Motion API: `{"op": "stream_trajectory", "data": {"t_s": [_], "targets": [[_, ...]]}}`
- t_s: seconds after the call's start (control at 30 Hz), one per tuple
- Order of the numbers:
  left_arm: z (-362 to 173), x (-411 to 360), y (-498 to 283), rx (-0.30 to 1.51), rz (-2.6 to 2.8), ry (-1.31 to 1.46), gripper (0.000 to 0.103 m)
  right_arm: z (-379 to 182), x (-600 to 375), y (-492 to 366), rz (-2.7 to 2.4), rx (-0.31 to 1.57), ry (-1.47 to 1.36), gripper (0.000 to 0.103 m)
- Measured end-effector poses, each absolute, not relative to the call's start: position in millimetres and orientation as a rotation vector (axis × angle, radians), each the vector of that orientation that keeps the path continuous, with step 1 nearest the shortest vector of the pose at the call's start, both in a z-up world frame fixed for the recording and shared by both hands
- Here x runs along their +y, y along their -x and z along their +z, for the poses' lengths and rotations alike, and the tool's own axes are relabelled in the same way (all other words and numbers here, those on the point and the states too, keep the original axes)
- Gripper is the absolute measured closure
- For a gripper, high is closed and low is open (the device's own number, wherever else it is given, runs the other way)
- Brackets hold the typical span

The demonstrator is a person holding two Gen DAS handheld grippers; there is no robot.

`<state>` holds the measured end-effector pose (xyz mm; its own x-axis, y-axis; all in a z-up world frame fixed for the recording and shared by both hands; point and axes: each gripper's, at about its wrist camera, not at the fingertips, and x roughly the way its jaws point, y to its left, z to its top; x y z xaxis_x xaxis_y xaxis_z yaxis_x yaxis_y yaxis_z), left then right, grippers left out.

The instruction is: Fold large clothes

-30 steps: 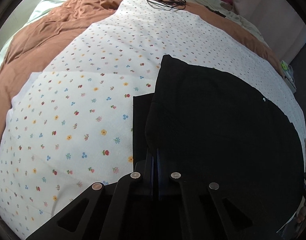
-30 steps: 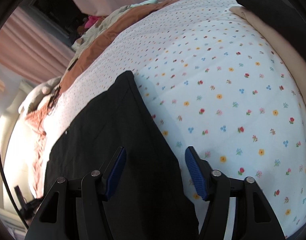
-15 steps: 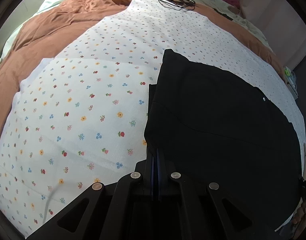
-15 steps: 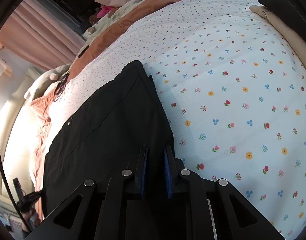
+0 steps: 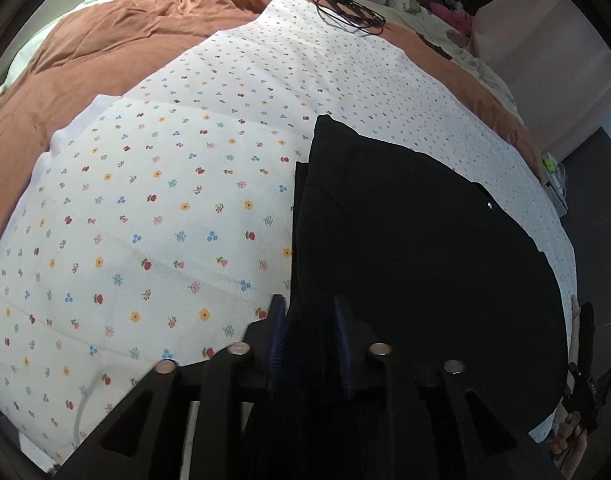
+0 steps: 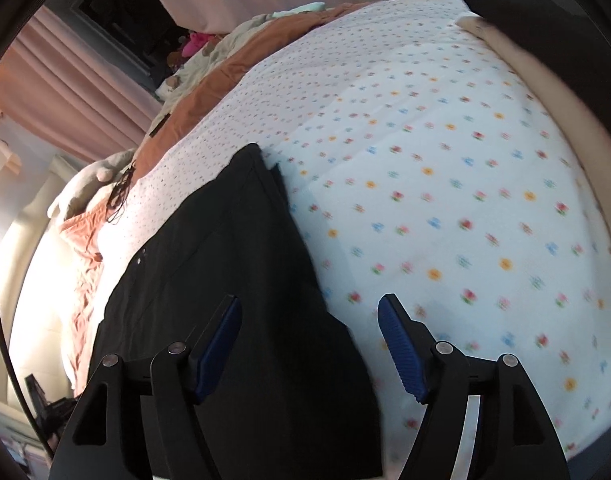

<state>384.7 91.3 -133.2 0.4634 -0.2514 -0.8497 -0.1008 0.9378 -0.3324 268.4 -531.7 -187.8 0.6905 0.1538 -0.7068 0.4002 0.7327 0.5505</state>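
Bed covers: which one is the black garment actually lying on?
The white flower-print sheet. The black garment rests wholly on it; the rust-brown duvet lies farther back, beneath the sheet.

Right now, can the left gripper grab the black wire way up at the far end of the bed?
Probably not. The left gripper sits over the near edge of the black garment, its jaws opening, while the black cable lies far across the flowered sheet. Nothing blocks it; it's just too far.

Both claws, clamped on the black garment (image 5: 405, 248) half a second ago, are opening: left claw (image 5: 310, 332), right claw (image 6: 307, 322)
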Motion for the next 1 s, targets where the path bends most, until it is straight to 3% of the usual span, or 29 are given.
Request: {"op": "stream_trajectory", "data": {"t_s": [0.07,0.43,0.73,0.8,0.9,1.0], "targets": [[-129,93,-370,1.056,-0.101,0.36,0.036,-193,-537,-256,-0.162,0.823,-0.777,0.032],[-156,117,-315,1.06,-0.102,0.462,0.036,-208,-552,-206,-0.14,0.851,-0.886,0.032],[-177,113,-289,1.105,-0.146,0.508,0.058,-223,-540,-202,-0.035,0.857,-0.969,0.035],[-176,114,-285,1.098,-0.142,0.517,0.071,-226,-535,-204,-0.013,0.86,-0.988,0.037],[-177,120,-281,1.092,-0.136,0.553,0.079,-230,-527,-210,0.046,0.859,-1.018,0.049],[-173,121,-277,1.08,-0.131,0.571,0.08,-232,-525,-210,0.04,0.843,-1.015,0.069]]}}
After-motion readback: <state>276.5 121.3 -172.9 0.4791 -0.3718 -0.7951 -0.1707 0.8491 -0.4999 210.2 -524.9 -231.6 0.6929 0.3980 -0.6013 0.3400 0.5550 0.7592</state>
